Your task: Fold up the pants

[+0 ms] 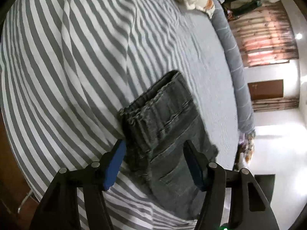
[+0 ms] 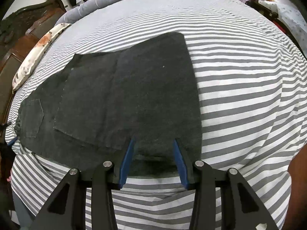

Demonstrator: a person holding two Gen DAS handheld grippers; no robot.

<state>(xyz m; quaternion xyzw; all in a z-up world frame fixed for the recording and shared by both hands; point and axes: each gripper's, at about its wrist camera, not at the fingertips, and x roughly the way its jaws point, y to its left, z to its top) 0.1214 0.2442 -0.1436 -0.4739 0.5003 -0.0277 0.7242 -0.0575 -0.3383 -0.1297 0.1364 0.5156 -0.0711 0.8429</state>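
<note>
A: Striped bedsheet (image 2: 239,99), dark pants (image 2: 124,95) flat across it, legs doubled over.

B: Left gripper (image 1: 153,149) straddles the waistband end, jaws apart; right gripper (image 2: 153,143) gapes over the near edge, likely positioning for another fold.

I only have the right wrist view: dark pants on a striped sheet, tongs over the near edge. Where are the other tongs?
Observer: The left tongs sit at the gathered waistband end of the pants.
Reviewer: Clamped on it?
Observer: No, they stand open, straddling the fabric.
Reviewer: What lies beyond the bed there?
Observer: A brownish curtain, lit from behind.
</note>
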